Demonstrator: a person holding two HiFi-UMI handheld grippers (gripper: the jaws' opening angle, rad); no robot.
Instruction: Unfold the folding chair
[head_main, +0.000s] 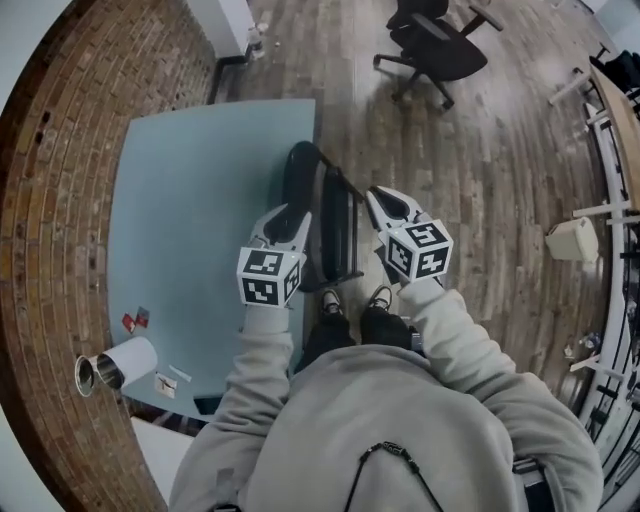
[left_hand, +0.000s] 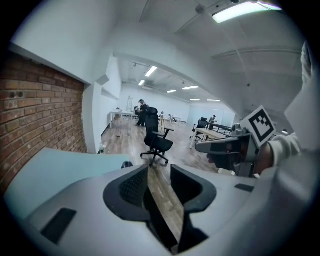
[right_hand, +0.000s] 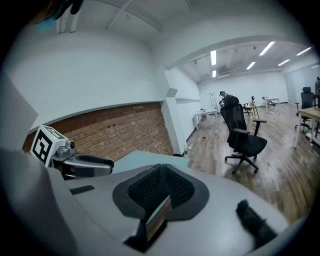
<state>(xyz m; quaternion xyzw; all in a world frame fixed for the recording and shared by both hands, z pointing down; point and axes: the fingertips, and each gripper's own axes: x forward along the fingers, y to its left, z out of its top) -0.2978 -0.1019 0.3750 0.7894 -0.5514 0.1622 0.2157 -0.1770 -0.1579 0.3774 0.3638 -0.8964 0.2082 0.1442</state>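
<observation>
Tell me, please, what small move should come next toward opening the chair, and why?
Probably ease the left tool onto the folding chair's upper frame and close on it. The chair stands folded between both tools. The left tool's jaws are slightly apart with only floor showing between them, the right tool's jaws are together, and neither grips anything.
</observation>
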